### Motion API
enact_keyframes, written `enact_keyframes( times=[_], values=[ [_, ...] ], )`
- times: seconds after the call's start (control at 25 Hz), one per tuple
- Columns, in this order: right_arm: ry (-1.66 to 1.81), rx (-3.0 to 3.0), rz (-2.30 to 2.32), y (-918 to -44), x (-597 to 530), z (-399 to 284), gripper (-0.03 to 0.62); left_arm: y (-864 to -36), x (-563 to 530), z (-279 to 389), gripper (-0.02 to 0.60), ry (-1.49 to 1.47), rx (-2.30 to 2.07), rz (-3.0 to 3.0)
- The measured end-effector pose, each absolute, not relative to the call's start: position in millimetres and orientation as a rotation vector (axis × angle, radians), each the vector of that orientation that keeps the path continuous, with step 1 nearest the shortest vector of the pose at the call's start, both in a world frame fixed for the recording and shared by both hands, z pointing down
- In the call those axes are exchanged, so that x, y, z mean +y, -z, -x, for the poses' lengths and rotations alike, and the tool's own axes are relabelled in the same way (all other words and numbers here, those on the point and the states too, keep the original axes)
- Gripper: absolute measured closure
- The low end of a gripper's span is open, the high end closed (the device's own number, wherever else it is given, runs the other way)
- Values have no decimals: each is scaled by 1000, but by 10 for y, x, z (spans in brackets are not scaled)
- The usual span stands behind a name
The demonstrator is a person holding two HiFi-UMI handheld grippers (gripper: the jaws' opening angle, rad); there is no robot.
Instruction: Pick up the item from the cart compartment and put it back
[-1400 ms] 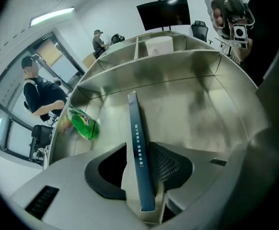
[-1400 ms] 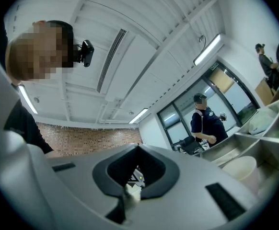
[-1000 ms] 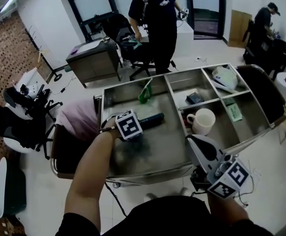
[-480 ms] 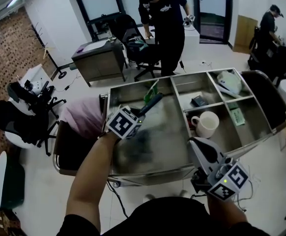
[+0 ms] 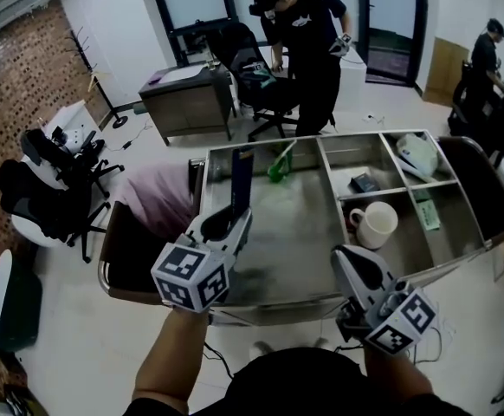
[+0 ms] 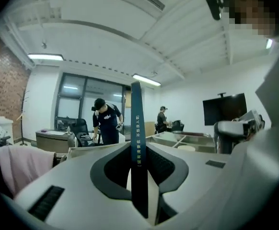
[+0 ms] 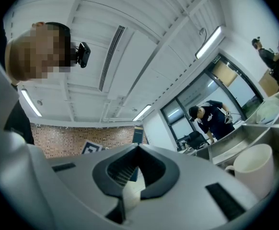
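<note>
A flat, dark blue slim box (image 5: pixel 242 173) stands upright above the large left compartment of the steel cart (image 5: pixel 261 297). My left gripper (image 5: pixel 232 217) is shut on its lower end, clear of the cart floor. In the left gripper view the blue box (image 6: pixel 138 123) rises edge-on from between the pads of the left gripper (image 6: pixel 139 150). My right gripper (image 5: pixel 356 267) hovers over the cart's front edge, near the white mug (image 5: pixel 378 224). In its own view the right gripper (image 7: pixel 137 150) is shut with nothing between its fingers.
The cart's right compartments hold the mug, a small dark item (image 5: pixel 365 182), a white bag (image 5: pixel 418 152) and a green packet (image 5: pixel 427 211). A green item (image 5: pixel 278 167) lies at the back. Pink cloth (image 5: pixel 161 199) hangs at the left. A person (image 5: pixel 308 42) stands behind.
The left gripper has lifted the blue box off the compartment floor, tipped it upright and drawn it back towards me. The right gripper has stayed in place.
</note>
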State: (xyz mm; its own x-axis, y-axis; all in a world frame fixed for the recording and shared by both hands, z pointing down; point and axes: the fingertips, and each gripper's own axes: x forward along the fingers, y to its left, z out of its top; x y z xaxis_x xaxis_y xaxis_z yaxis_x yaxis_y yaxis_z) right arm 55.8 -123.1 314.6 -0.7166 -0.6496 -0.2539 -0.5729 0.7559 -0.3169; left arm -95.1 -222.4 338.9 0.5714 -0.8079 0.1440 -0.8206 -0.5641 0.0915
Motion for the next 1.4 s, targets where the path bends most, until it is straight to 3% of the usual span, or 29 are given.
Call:
enact_keyframes(
  times=[0.36, 1.4],
  values=[
    [314, 2630, 905, -3171, -1243, -452, 574, -3144, -1327, 1214, 503, 312, -1576, -2593],
    [340, 2643, 904, -3201, -1254, -393, 574, -3393, -1108, 1092, 502, 235, -1599, -2587]
  ],
)
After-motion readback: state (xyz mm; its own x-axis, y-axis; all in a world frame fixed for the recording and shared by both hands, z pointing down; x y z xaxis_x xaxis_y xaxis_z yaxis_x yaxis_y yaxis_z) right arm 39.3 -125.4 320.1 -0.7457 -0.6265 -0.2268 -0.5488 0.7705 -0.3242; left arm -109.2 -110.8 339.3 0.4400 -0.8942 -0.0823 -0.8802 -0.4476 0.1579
